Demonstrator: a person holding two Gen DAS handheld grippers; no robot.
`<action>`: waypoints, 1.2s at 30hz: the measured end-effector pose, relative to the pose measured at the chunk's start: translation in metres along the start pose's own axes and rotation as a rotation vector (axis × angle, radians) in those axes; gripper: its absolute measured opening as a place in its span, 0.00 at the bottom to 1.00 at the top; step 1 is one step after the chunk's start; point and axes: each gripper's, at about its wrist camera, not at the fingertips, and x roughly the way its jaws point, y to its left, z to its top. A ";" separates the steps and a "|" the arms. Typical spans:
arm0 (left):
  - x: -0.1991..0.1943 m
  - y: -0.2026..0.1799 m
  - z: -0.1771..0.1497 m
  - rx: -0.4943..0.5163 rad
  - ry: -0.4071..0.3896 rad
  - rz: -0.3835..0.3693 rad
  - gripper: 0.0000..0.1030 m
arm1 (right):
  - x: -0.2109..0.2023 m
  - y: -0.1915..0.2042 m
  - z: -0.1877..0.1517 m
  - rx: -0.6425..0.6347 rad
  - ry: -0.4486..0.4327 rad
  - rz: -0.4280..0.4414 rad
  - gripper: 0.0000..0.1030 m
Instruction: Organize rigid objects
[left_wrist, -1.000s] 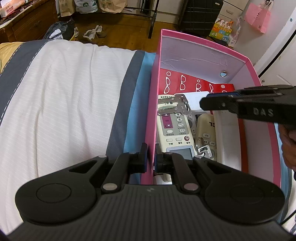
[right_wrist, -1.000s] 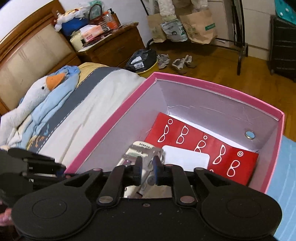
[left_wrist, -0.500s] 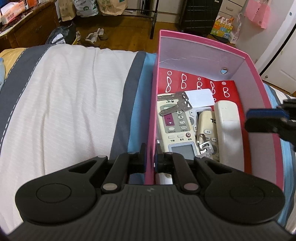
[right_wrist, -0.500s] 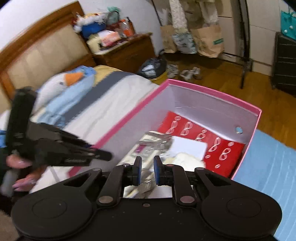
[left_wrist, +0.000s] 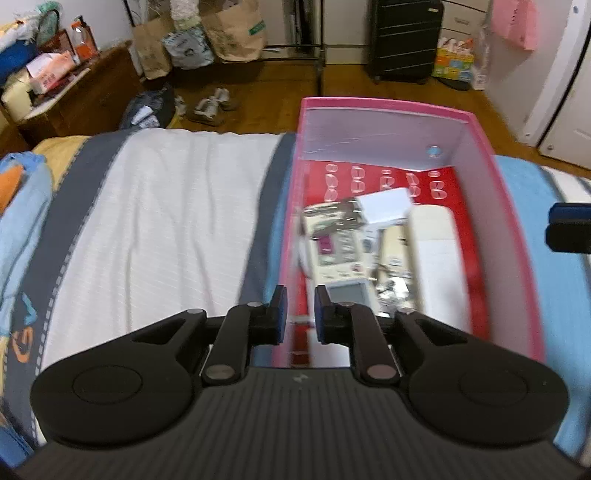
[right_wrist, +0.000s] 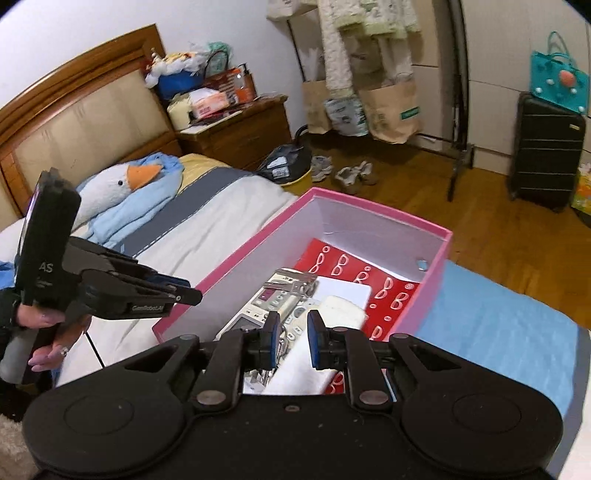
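We see a pink box (right_wrist: 424, 295) on the bed (left_wrist: 166, 221), open-topped. Inside: red card with glasses print (right_wrist: 391, 291), white card (right_wrist: 347, 291), flat keys (right_wrist: 295, 277) lying on a grey remote (right_wrist: 258, 310), a cream remote (left_wrist: 393, 247), a white handset (right_wrist: 343, 312), and a key bunch (left_wrist: 391, 288). Left gripper (left_wrist: 298, 314) has just been opening; its jaws are slightly apart over the box's near wall, gripping nothing. Right gripper (right_wrist: 290, 341) is slightly apart above the contents, empty.
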 end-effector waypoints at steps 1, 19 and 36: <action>-0.006 -0.002 0.001 0.000 -0.003 -0.013 0.16 | -0.006 -0.002 -0.001 0.009 -0.010 -0.001 0.21; -0.076 -0.072 -0.020 0.119 0.044 -0.061 0.63 | -0.098 0.006 -0.041 0.032 -0.117 -0.141 0.48; -0.109 -0.098 -0.057 0.076 0.001 -0.015 0.88 | -0.134 0.007 -0.080 0.057 -0.109 -0.313 0.95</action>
